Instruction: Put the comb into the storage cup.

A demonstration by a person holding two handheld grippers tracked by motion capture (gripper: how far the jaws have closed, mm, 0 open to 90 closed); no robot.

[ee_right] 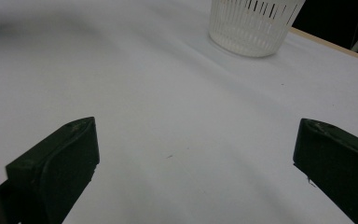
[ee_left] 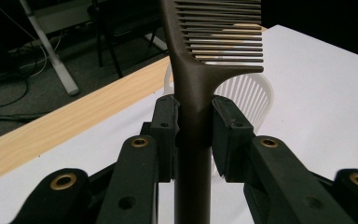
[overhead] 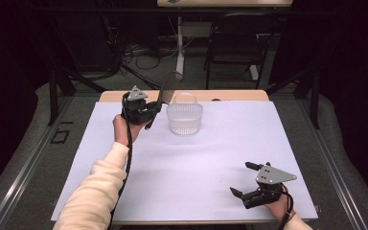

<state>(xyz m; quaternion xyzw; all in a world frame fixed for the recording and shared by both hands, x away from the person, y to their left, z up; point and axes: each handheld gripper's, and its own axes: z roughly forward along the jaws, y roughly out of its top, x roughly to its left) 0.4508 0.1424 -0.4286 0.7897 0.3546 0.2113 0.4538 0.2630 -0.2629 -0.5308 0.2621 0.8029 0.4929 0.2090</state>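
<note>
One table (overhead: 182, 158), white sheet over most of it, bare wood strip along the far edge. One basket (overhead: 185, 118), white and slotted with a hoop handle, standing near the middle of the far edge; seen again at the top of the right gripper view (ee_right: 254, 25) and behind the comb in the left gripper view (ee_left: 254, 95).

Two grippers. Left gripper (overhead: 148, 109) held up near the far edge, just left of the basket, clamped on the one comb (overhead: 166, 93). In the left gripper view (ee_left: 193, 128), both pads pressed against the brown handle (ee_left: 193, 140), handle running straight up between the jaws, teeth (ee_left: 226, 32) spreading to the right above the fingertips. From the high view, comb tilted up and toward the basket, toothed end above the basket's left rim, apart from it as far as can be told.

Right gripper (overhead: 244, 179) low at the near right corner, jaws spread wide, nothing between them; only bare sheet between the pads (ee_right: 193, 154).
</note>
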